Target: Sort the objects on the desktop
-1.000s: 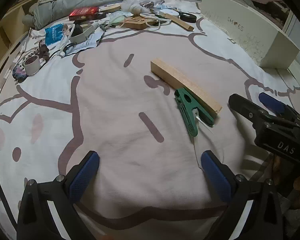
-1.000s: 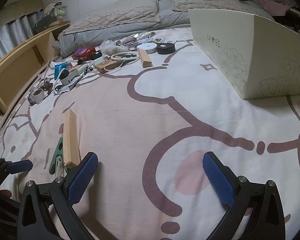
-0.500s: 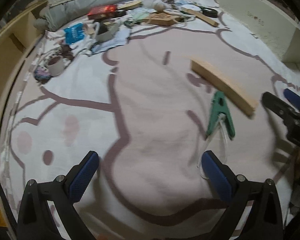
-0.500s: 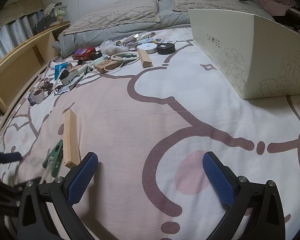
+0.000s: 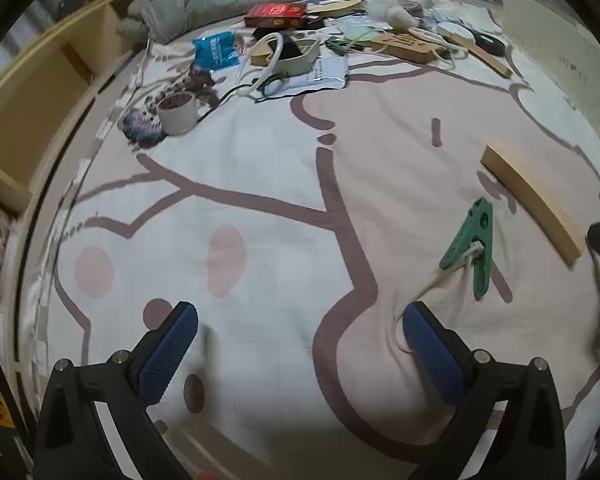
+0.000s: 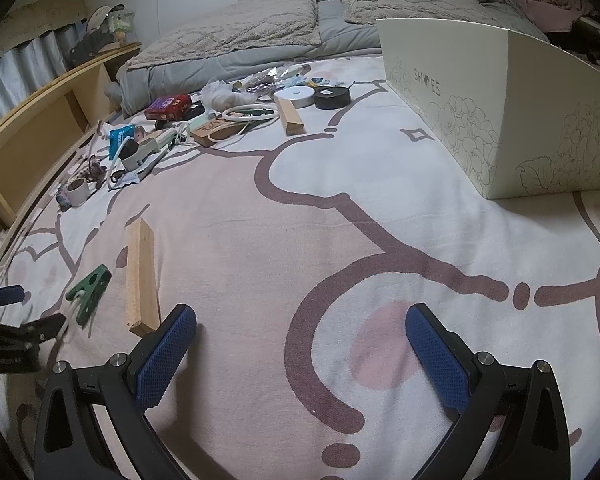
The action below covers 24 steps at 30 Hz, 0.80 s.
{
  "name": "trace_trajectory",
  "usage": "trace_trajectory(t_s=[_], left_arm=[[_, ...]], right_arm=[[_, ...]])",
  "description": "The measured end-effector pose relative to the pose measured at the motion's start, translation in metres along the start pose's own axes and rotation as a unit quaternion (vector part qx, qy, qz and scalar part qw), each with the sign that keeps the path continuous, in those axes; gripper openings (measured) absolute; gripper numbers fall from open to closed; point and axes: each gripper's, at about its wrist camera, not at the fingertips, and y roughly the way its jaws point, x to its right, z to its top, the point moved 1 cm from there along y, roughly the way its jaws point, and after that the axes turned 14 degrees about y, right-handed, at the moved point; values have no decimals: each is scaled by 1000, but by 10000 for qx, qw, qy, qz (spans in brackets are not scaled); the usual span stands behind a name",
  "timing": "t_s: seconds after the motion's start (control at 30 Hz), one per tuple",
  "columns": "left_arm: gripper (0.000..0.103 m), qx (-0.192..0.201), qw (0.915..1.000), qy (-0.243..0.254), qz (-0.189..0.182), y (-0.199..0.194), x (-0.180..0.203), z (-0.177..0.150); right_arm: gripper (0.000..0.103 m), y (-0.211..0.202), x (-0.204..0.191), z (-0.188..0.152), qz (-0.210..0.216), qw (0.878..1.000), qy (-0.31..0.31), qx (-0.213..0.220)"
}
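Note:
A green clip [image 5: 471, 246] with a white cord lies on the patterned bedsheet [image 5: 276, 184], and a long wooden block [image 5: 532, 200] rests just right of it. Both show in the right wrist view too, the clip [image 6: 90, 295] left of the block [image 6: 141, 276]. My left gripper [image 5: 300, 354] is open above bare sheet, with the clip ahead and to its right. My right gripper [image 6: 300, 354] is open with nothing between its fingers, and the block's near end sits by its left finger. The left gripper [image 6: 14, 312] shows at that view's left edge.
A heap of small objects lies at the far side: a red box [image 5: 278, 15], a blue packet [image 5: 215, 50], a tape roll [image 5: 178, 112], a black tape roll [image 6: 332, 97] and another wooden block [image 6: 290, 117]. A cream shoe box [image 6: 500, 104] stands far right. A wooden shelf [image 6: 32, 136] runs along the left.
My left gripper has swung left, so the clip and block slid from the centre to the right of its view. The right gripper has stayed put.

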Motion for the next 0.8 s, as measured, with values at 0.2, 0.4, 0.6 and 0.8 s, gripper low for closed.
trace_trajectory(t_s=[0.2, 0.4, 0.6, 0.8], left_arm=[[103, 87, 9989, -305, -358, -5, -9, 0], [103, 303, 9938, -590, -897, -14, -12, 4], [103, 579, 9879, -768, -1217, -19, -4, 6], [103, 515, 9894, -504, -1262, -12, 20, 9]], right_arm=[[103, -14, -20, 6, 283, 9993, -236, 59], [103, -5, -58, 1, 205, 9950, -974, -104], [103, 12, -45, 0, -40, 9974, -660, -289], [103, 9, -34, 2, -53, 9993, -320, -178]])
